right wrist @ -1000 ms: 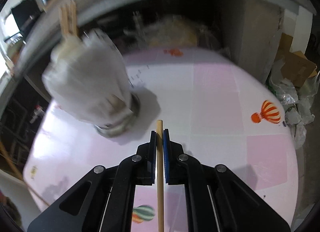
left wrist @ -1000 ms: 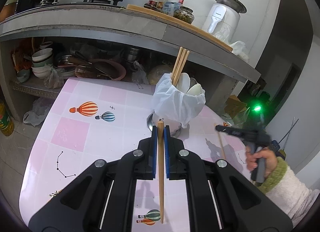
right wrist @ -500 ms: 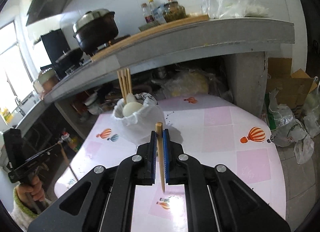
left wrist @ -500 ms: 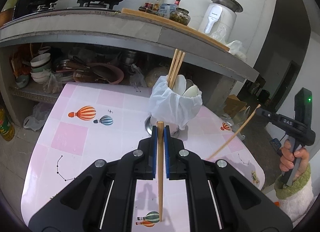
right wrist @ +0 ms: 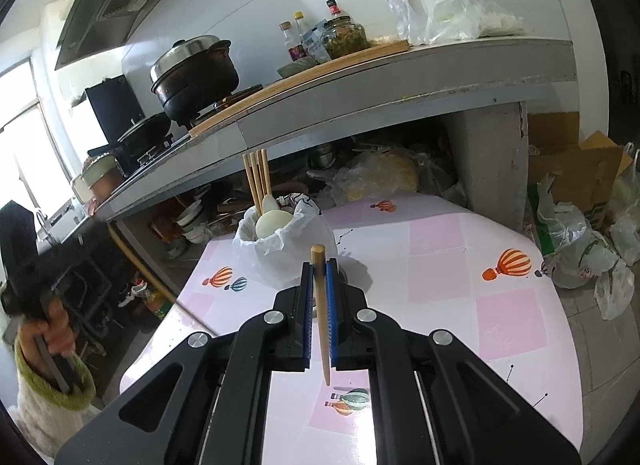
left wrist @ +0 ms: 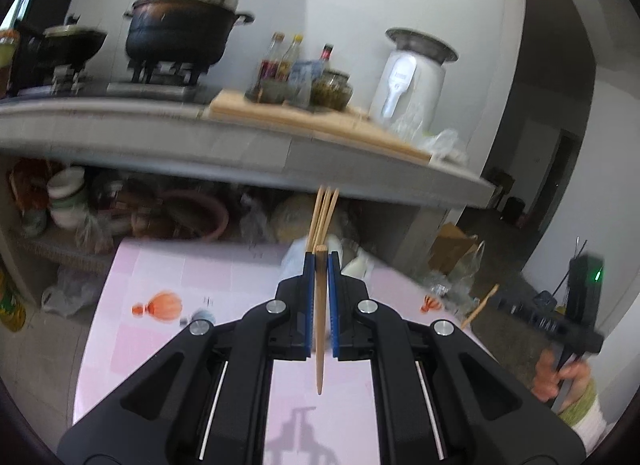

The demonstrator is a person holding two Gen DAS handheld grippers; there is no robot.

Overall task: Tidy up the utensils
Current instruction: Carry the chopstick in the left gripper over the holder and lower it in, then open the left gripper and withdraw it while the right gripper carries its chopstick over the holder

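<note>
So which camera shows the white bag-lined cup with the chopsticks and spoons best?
The right wrist view: the white bag-lined utensil cup sits sharp and whole on the pink table. In the left wrist view it is blurred and mostly hidden behind the left gripper.

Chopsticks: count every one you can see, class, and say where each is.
6. One in the left gripper; one in the right gripper; four upright in the holder, chopsticks. More may be hidden inside.

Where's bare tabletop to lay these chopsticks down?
Free: pink table right of the bag-lined holder, out to the orange balloon print, and the near strip by the green balloon print. Crowded: holder corner and under-counter shelf.
</note>
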